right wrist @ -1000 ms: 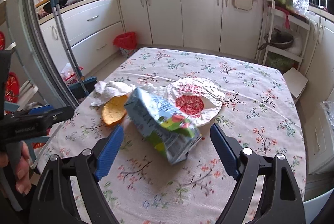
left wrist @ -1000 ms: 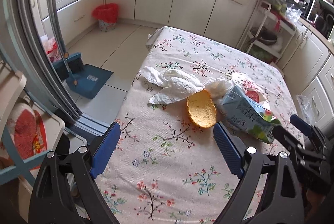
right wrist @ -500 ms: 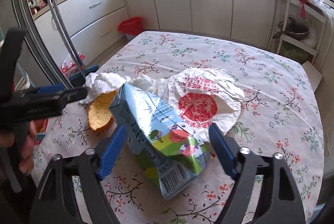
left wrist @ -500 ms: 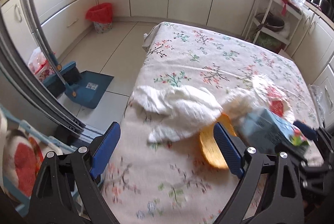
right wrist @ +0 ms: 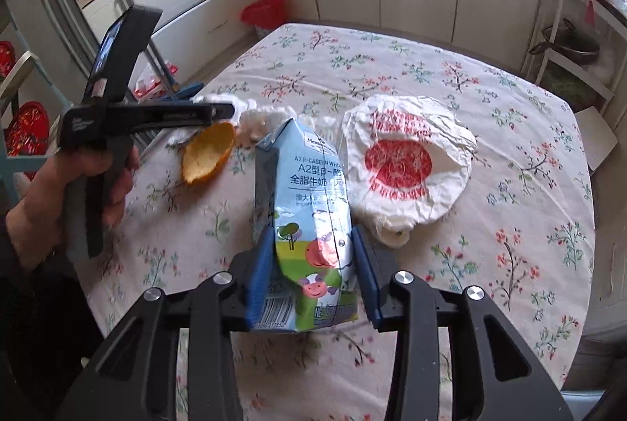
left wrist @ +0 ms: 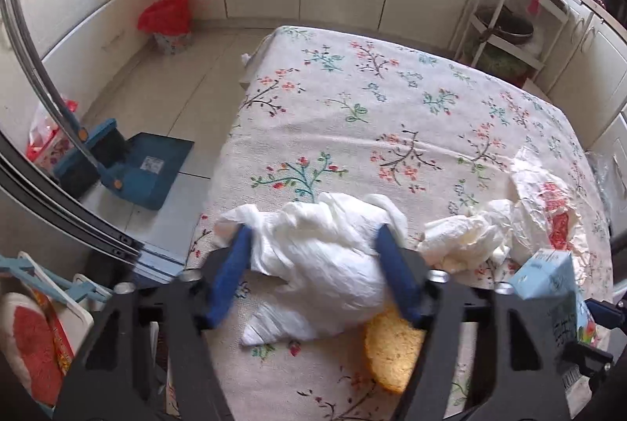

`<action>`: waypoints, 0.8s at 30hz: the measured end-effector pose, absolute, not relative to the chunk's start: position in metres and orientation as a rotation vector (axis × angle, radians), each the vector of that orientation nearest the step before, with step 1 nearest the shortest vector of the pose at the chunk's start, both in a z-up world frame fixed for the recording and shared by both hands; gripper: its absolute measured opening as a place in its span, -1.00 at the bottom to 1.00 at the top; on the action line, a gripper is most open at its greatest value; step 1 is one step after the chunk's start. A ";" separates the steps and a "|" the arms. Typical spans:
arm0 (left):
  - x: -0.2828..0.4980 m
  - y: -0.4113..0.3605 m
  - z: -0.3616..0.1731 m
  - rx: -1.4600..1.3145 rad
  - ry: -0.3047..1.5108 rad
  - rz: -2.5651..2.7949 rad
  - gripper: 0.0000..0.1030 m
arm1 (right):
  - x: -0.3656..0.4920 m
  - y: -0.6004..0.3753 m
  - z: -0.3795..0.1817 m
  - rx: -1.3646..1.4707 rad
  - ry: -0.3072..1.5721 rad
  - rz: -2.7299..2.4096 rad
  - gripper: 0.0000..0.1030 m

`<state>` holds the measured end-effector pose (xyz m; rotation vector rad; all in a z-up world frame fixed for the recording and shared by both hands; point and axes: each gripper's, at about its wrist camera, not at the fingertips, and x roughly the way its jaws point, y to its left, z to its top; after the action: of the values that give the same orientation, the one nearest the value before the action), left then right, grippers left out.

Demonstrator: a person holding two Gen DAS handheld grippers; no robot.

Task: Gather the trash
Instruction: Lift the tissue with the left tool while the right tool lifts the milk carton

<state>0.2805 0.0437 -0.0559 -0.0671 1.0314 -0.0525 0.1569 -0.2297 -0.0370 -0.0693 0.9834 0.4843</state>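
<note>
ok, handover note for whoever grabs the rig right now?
Left gripper: jaws closing around the white tissue, pads against it.
Right gripper: jaws closing on the milk carton, carton between the pads.
On the table: orange peel, printed wrapper, a second tissue wad.
Red-lined bin stands on the floor past the table.
Nothing binned yet; all pieces left.
</note>
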 end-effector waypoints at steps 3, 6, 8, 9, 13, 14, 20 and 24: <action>0.279 0.044 -0.054 -0.108 1.065 -0.102 -0.66 | 0.149 -0.235 -0.038 -0.113 1.007 0.535 -0.23; 0.273 0.053 -0.046 -0.173 1.057 -0.126 -0.75 | 0.139 -0.235 -0.038 -0.155 1.044 0.609 -0.23; 0.267 0.060 -0.037 -0.226 1.041 -0.145 -0.76 | 0.135 -0.235 -0.040 -0.173 1.059 0.624 -0.17; 0.265 0.064 -0.031 -0.251 1.029 -0.157 -0.76 | 0.134 -0.236 -0.041 -0.175 1.054 0.612 -0.02; 0.243 0.069 -0.008 -0.309 0.968 -0.223 -0.76 | 0.138 -0.236 -0.044 -0.130 1.028 0.549 0.21; 0.238 0.068 -0.005 -0.309 0.962 -0.242 -0.76 | 0.139 -0.237 -0.044 -0.094 1.022 0.543 0.21; 0.205 0.042 -0.001 -0.236 0.998 -0.366 -0.76 | 0.142 -0.244 -0.041 -0.012 1.026 0.533 -0.21; 0.185 0.025 -0.006 -0.181 1.047 -0.437 -0.76 | 0.136 -0.246 -0.037 -0.050 1.058 0.556 -0.21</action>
<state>0.1851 0.0245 -0.0058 -0.1812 1.0471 -0.4373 0.1360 -0.2465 -0.0370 -0.0501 1.0581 0.5557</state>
